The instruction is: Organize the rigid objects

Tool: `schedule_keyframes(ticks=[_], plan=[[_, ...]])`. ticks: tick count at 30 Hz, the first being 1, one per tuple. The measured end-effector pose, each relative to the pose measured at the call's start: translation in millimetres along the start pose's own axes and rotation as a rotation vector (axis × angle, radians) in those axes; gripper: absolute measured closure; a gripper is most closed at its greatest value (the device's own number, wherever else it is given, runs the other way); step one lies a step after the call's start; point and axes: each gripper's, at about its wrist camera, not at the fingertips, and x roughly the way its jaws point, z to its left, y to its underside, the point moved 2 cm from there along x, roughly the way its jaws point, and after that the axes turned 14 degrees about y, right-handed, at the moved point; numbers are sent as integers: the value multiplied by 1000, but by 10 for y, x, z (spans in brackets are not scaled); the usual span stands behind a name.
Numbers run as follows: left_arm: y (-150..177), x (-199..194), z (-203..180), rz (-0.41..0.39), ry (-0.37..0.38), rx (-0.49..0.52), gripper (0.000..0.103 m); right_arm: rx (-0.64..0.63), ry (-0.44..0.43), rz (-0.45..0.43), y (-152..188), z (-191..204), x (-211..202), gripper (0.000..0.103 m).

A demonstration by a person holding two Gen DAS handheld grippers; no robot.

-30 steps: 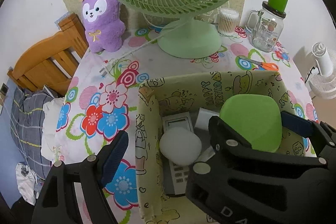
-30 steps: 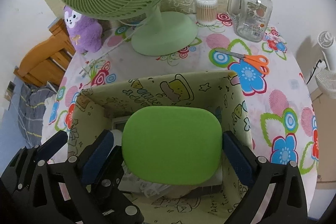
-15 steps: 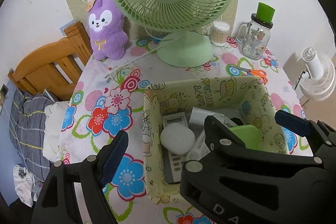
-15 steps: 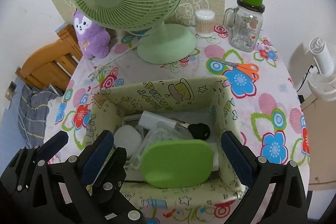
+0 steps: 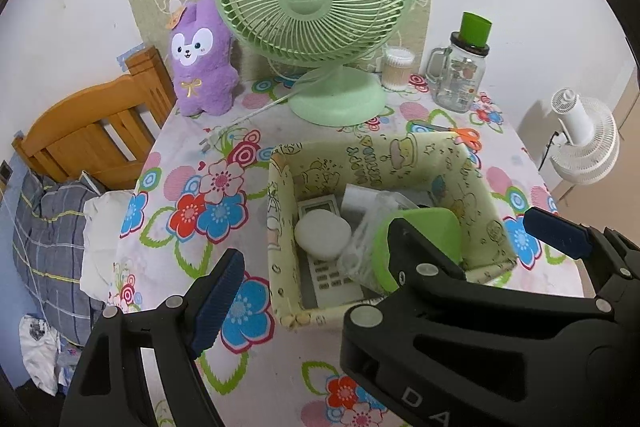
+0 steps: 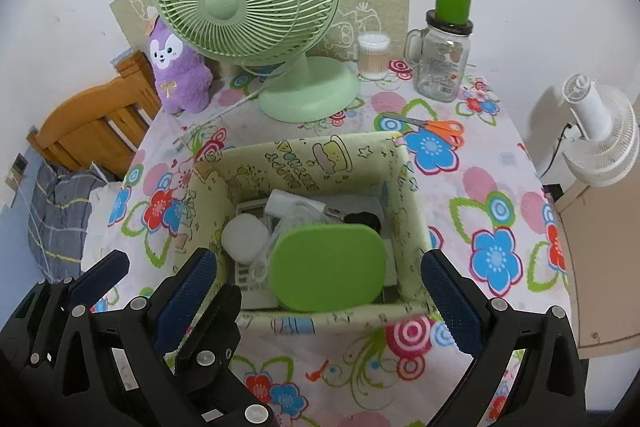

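My left gripper [image 5: 384, 259] is matte black plastic w/ two long fingers, each tipped w/ a dark blue ribbed pad [image 5: 218, 301]. Round silver screw heads dot the finger arms. White letters "D A" show on the black body that crosses the left cam. Right gripper [image 6: 316, 291]: same build, black frame, blue textured pads [image 6: 186, 297], silver screws along arms.

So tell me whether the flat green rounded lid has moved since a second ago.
Yes. The flat green rounded lid dropped from between the right gripper fingers into the cartoon-print fabric box.
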Motion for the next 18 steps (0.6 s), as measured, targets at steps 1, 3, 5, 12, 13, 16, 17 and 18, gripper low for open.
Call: schedule_keyframes(ticks=[1,3,5,12,13,16,17,18], plan=[[17,-28,-10,-3,4,1,19,3,7,-4,19,-11,-32,0],[50,-70,-31,-7,8,6,19,5,20,-12,55,-27,-86,0],[83,-115,-49,-11,12,12,18,9,27,-18,98,-48,-147,0],[180,-275,-118,-28,27,30,16,19,55,-44,214,-91,-344,0],[192,-301,-124,-31,29,32,16,20,59,-50,233,-95,-383,0],[231,-385,-139,-43,38,40,15,25,70,-62,274,-106,-477,0],[242,-412,-144,-47,42,42,14,26,73,-65,282,-114,-504,0],[254,-440,-148,-53,46,45,13,29,80,-70,293,-123,-535,0]])
